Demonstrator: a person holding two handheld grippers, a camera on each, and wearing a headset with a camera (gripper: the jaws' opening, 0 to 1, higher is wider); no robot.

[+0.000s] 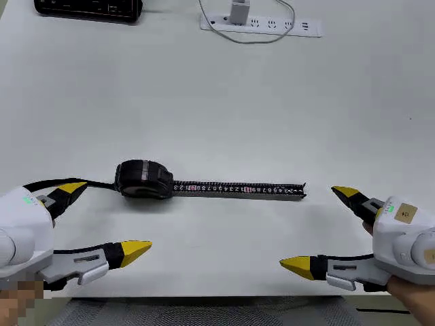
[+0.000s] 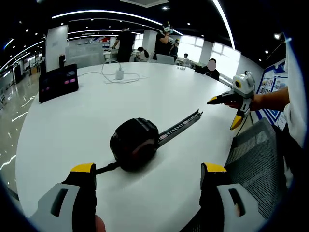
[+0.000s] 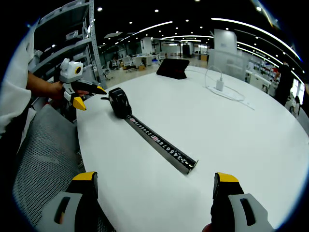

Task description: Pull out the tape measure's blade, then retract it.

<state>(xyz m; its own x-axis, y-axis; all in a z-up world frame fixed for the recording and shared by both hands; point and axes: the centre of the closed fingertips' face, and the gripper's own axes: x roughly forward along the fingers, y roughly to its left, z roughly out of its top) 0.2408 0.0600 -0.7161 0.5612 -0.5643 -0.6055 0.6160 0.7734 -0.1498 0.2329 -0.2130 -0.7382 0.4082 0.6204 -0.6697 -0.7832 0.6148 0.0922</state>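
A black tape measure (image 1: 143, 179) lies on the white table (image 1: 224, 102), its blade (image 1: 239, 189) pulled out to the right and resting flat. The case (image 2: 134, 143) sits just ahead of my left gripper (image 2: 147, 170), which is open and holds nothing. My left gripper (image 1: 109, 217) stands at the table's near left. The blade's hooked tip (image 3: 189, 166) lies a little ahead of my right gripper (image 3: 154, 181), also open and apart from it. My right gripper (image 1: 329, 227) is at the near right. A black strap (image 1: 68, 183) trails left from the case.
A white power strip (image 1: 262, 25) with a plugged charger and cable lies at the table's far edge. A black device (image 1: 88, 8) sits at the far left. The table's front edge (image 1: 224, 299) runs just below both grippers, with a mesh chair seat beneath.
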